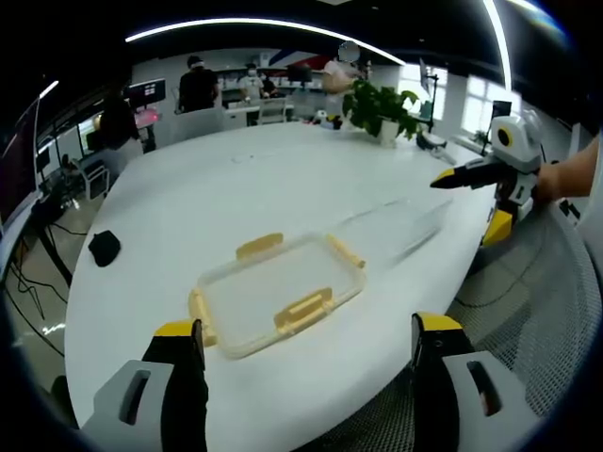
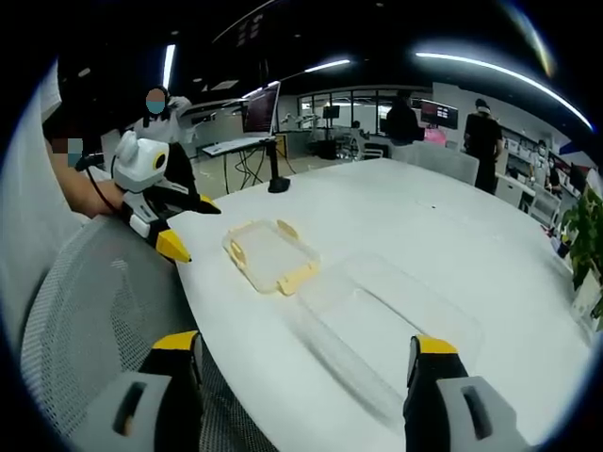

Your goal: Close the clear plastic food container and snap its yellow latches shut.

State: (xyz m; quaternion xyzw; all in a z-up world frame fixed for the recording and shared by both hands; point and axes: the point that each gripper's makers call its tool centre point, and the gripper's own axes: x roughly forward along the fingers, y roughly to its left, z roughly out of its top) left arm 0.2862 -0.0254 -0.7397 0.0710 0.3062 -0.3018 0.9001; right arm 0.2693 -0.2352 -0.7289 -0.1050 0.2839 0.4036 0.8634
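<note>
White table — lid beside clear container; plant far; both grippers wide.

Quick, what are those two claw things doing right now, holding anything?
Left gripper: open, holding nothing.
Right gripper: open, holding nothing.

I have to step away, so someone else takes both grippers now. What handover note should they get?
Left gripper: open, empty, facing the lid.
Right gripper: open, empty, above the container base.
Lid with yellow latches lies flat on the white table; the clear container base sits beside it, separate.
Done: nothing yet.
Left: put the lid on the base, snap all latches shut.
</note>
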